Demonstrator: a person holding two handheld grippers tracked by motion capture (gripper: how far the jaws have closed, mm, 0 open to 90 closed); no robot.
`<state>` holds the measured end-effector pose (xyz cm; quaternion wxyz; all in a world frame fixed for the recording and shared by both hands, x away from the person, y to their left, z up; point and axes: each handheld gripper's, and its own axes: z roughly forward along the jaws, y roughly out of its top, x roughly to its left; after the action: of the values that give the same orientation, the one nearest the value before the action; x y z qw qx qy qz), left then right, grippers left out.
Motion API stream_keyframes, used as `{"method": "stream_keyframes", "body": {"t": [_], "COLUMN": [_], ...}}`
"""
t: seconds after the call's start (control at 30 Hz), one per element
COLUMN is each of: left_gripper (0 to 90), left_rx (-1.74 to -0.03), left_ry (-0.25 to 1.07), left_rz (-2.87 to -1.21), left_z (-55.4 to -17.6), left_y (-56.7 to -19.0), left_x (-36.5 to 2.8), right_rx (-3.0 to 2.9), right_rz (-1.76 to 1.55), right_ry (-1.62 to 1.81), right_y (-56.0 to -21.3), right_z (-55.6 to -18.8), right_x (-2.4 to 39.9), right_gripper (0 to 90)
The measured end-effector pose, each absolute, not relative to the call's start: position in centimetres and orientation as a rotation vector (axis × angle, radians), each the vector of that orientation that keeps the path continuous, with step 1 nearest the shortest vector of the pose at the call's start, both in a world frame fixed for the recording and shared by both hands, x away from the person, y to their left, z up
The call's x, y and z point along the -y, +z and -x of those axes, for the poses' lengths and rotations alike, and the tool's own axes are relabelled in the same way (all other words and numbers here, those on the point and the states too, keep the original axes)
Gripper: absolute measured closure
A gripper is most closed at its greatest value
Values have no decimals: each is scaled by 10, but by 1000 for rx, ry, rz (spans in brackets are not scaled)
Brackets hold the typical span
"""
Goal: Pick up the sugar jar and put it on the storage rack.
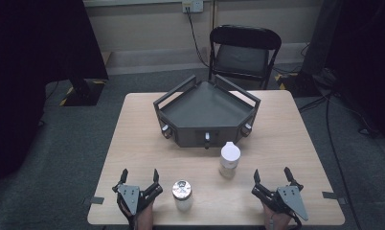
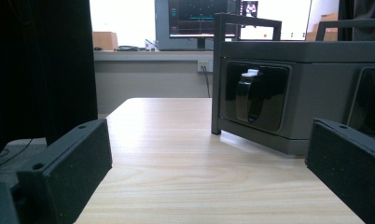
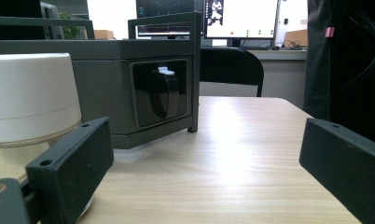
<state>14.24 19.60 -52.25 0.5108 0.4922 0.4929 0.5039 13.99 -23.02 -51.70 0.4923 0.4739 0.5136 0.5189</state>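
A dark grey angular tray (image 1: 207, 109) with knobs on its front faces stands at the middle of the table; its side panel with a black knob (image 2: 251, 95) faces me in the left gripper view, and another panel (image 3: 160, 93) in the right gripper view. A white-capped bottle (image 1: 229, 159) stands in front of the tray, close at the left (image 3: 31, 100) in the right gripper view. A small jar with a metal lid (image 1: 182, 194) stands near the front edge. My left gripper (image 1: 140, 178) rests open left of the jar. My right gripper (image 1: 272, 175) rests open at the front right. Nothing is between either pair of jaws.
The wooden table (image 1: 133, 143) ends just behind both hands. A black folding chair (image 1: 243, 50) stands beyond the far edge. Dark curtains hang at both sides, and cables lie on the floor at the right.
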Motion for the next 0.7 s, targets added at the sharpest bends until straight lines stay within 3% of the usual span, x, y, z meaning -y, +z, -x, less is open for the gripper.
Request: {"method": "stream_keyframes", "body": {"t": [0.7], "left_gripper": [0], "left_rx": [-1191], "left_ry": [1166], "left_rz": [-1191], "left_z": [-145], "left_y": [-519], "left_x": [-203], "right_rx": [-1239], "right_rz": [-1153], "right_ry": [1259], "right_y": [-518], "right_z": [-140], "right_x": [230], "right_gripper": [18]}}
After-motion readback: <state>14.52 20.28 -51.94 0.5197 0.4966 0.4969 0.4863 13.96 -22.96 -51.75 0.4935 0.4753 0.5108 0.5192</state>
